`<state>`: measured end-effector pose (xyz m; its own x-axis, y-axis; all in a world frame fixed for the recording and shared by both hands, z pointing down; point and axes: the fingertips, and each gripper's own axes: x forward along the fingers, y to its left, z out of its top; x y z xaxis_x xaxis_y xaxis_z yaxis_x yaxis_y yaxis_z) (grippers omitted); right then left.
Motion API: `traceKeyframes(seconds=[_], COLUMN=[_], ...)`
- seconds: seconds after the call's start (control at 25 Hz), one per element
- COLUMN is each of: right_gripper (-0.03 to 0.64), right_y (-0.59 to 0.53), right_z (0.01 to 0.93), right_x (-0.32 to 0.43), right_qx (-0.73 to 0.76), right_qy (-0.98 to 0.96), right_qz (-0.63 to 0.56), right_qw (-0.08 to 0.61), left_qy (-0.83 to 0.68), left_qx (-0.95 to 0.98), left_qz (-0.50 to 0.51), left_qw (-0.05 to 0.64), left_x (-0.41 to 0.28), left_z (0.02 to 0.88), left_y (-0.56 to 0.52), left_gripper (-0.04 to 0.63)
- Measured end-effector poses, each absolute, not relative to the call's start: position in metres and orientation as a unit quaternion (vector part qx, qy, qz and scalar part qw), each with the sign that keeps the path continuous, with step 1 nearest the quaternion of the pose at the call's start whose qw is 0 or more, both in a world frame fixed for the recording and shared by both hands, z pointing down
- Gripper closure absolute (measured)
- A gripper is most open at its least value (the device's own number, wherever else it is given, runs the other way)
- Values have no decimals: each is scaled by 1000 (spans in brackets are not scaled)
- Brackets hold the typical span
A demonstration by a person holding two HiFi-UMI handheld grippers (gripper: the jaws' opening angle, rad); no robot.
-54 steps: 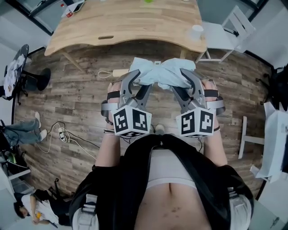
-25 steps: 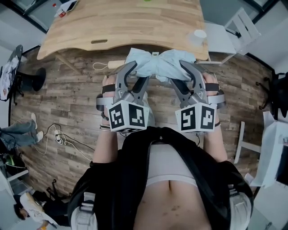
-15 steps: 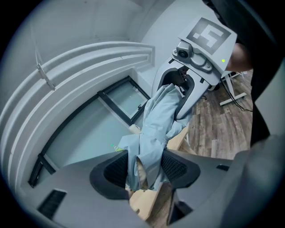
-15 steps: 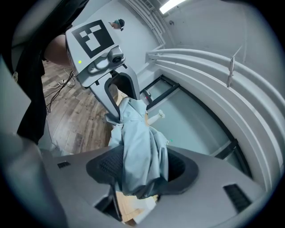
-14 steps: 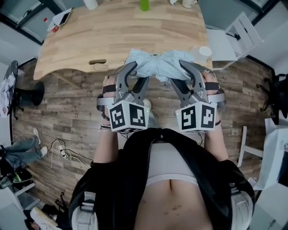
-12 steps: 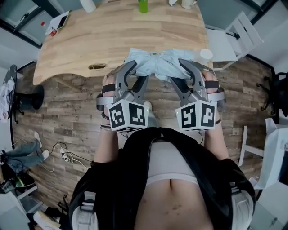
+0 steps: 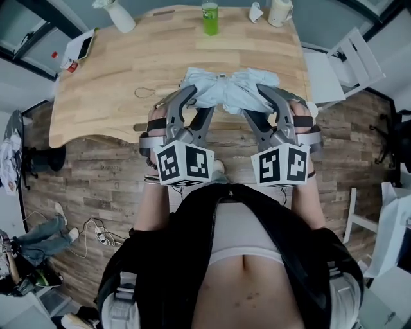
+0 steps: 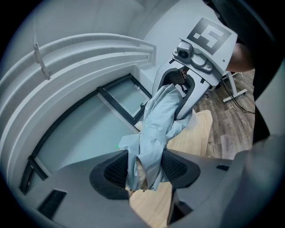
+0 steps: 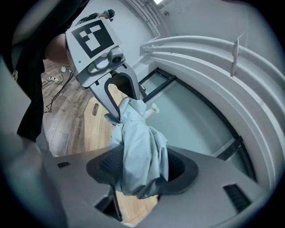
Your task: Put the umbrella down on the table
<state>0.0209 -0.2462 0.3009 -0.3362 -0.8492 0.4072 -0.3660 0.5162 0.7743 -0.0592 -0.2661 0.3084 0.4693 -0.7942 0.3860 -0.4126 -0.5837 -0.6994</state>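
A folded light-blue umbrella [image 7: 228, 93] hangs crosswise between my two grippers, over the near part of the wooden table [image 7: 122, 71]. My left gripper [image 7: 191, 108] is shut on its left end and my right gripper [image 7: 264, 108] on its right end. In the left gripper view the fabric of the umbrella [image 8: 156, 129] is pinched between the pads of the left gripper [image 8: 144, 168], and the right gripper [image 8: 191, 75] shows beyond. The right gripper view has the umbrella [image 9: 140, 151] bunched in the right gripper [image 9: 142, 168].
At the table's far edge stand a green bottle [image 7: 210, 17], a white vase [image 7: 120, 16], a mug [image 7: 255, 11] and a pale cup [image 7: 279, 11]. A phone [image 7: 83, 46] lies at the left. A white chair [image 7: 340, 64] is at the right, with cables [image 7: 96, 234] on the floor.
Both grippers have carried the umbrella forward from above the floor to above the table's near part. The grip on it has not changed.
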Motion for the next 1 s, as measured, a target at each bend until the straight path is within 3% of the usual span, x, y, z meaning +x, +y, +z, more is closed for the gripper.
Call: traceKeyframes(seconds=[1.0], right_gripper=[362], right_y=[-311], right_z=[298], right_x=[28], right_qx=[357], right_qy=[-778], right_qz=[-309], right_qw=[415], left_qy=[397], left_qx=[-806], left_qz=[-365], left_qw=[242], left_x=[-54], left_z=[307], left_y=[-325], left_gripper=[367])
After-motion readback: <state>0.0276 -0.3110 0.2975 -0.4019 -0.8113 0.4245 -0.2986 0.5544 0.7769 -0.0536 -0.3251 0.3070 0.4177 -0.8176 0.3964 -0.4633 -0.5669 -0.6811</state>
